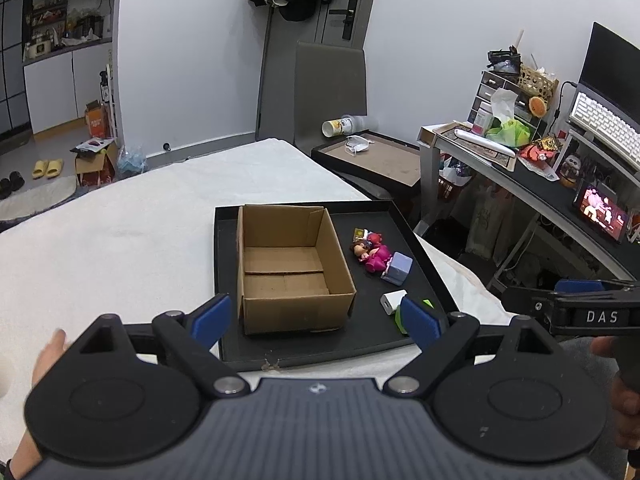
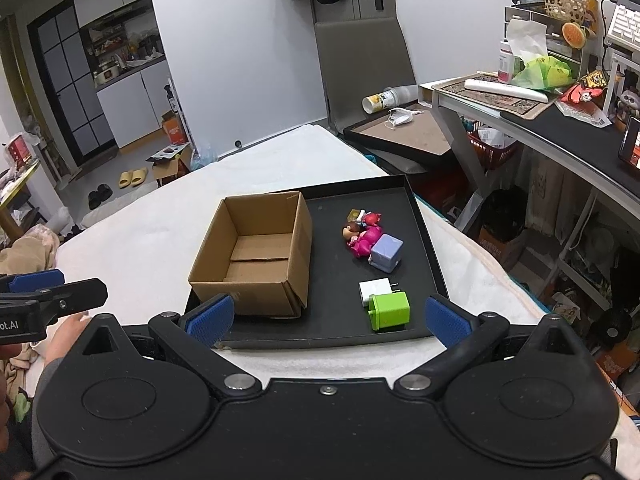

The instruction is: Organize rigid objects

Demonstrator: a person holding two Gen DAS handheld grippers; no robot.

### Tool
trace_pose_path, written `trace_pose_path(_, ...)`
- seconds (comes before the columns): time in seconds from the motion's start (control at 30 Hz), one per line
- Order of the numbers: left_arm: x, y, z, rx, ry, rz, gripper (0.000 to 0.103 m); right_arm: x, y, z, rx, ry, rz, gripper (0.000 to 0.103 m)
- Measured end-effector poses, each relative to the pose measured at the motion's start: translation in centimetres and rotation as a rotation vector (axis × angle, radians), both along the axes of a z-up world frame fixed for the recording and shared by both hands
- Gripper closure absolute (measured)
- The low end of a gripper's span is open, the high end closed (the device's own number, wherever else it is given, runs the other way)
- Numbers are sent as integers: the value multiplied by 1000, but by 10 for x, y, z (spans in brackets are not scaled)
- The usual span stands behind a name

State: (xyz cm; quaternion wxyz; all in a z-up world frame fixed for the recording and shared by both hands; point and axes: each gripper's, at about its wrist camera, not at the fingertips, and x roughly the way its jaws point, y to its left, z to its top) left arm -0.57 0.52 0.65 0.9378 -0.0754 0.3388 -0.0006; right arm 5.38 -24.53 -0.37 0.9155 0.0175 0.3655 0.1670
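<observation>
On the black tray [image 2: 426,236], the cardboard box [image 2: 256,256] sits empty; nothing's sorted yet. Beside it lie 3 chargers and toy figures [image 2: 362,234]. Both grippers, left [image 1: 316,320] and right [image 2: 328,318], hover spread apart, holding nothing. The green charger [image 2: 390,311] looks nearest.

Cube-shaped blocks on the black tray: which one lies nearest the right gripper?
The green block, at the tray's near edge beside the white charger; the lavender block sits farther back.
</observation>
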Motion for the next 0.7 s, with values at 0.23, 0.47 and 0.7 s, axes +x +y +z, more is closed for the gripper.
trace_pose_path(0.23,1,1,1,-2,-17,-3,13,0,0,2,-6,-8,-3,0)
trace_pose_path(0.47,2,-2,2,7,-19,-14,13,0,-3,3,-1,-11,-11,0)
trace_pose_path(0.7,2,-1,0,2,-18,-19,13,3,-3,4,0,-12,-13,0)
